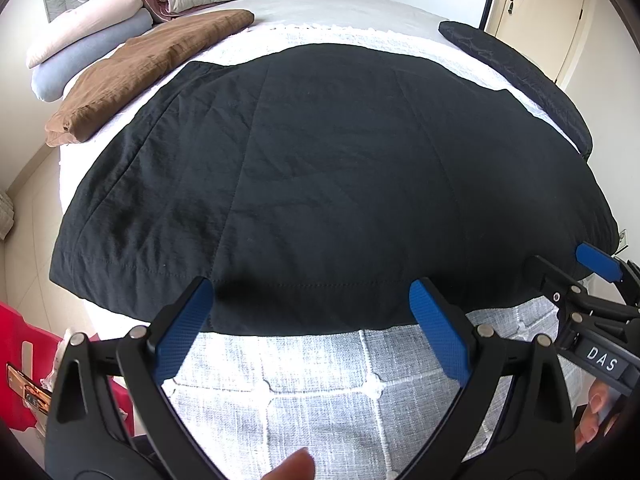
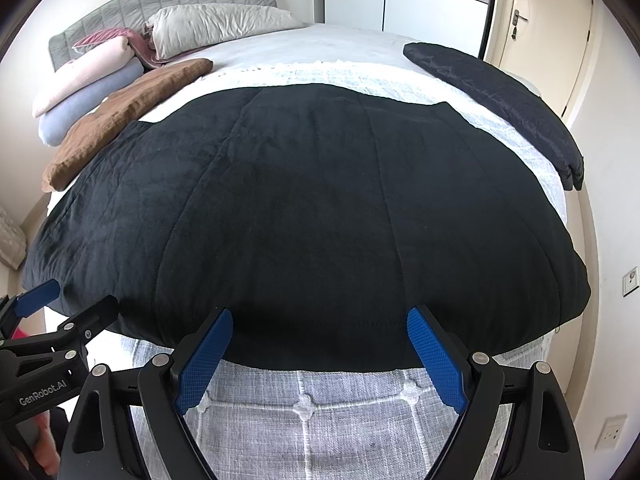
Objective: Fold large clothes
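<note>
A large black garment (image 1: 320, 184) (image 2: 304, 216) lies spread flat across the bed, its hem toward me. My left gripper (image 1: 312, 300) hovers open just above the near hem, blue pads wide apart, nothing between them. My right gripper (image 2: 320, 328) is open as well, over the hem further right, holding nothing. Each gripper shows at the edge of the other's view: the right gripper (image 1: 576, 268) at the right, the left gripper (image 2: 68, 300) at the left. A fingertip (image 1: 292, 468) shows at the bottom of the left wrist view.
The bed has a grey-white quilted cover (image 1: 320, 380) (image 2: 312, 412). A folded brown cloth (image 1: 152, 68) (image 2: 128, 116) and rolled pink and blue bedding (image 1: 88, 48) lie at far left, pillows (image 2: 216, 28) by the headboard. A folded dark item (image 1: 520, 76) (image 2: 500, 104) lies along the right edge. A door (image 2: 532, 32) stands at right.
</note>
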The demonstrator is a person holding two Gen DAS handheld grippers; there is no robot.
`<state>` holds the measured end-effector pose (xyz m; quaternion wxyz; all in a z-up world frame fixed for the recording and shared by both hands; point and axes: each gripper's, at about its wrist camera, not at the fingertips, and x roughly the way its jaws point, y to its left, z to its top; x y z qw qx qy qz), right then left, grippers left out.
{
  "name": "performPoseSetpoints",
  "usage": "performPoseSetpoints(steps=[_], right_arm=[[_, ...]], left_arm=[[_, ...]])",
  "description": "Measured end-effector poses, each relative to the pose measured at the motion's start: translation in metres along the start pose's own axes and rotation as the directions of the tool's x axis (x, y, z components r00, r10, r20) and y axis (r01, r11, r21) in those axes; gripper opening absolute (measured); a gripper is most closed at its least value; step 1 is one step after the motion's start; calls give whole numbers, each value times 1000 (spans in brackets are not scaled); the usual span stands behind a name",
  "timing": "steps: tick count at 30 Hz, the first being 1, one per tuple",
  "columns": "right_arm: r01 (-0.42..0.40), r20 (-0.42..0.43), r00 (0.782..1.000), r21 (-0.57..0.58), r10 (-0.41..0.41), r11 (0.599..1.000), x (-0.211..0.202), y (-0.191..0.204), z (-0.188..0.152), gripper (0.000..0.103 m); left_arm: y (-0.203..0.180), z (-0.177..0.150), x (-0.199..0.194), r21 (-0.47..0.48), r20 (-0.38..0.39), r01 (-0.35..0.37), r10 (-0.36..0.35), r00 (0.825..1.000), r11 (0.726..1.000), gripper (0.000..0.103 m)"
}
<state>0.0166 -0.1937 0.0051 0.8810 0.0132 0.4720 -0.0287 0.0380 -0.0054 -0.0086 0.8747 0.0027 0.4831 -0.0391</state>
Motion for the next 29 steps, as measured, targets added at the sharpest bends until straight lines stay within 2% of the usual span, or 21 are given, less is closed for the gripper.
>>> performPoseSetpoints(steps=[22, 27, 29], right_arm=[[0, -7, 1000, -6, 0, 1000, 1, -1, -4, 90], [-2, -11, 1000, -13, 2, 1000, 0, -3, -6, 90], [-1, -22, 1000, -19, 1, 1000, -1, -5, -7, 90]], left_arm=[[0, -1, 1, 2, -3, -5, 5, 1000, 1000, 98], [-1, -3, 1, 5, -18, 2, -2, 1000, 1000, 98], [-1, -7, 0, 4, -47, 9, -9, 999, 1000, 98]])
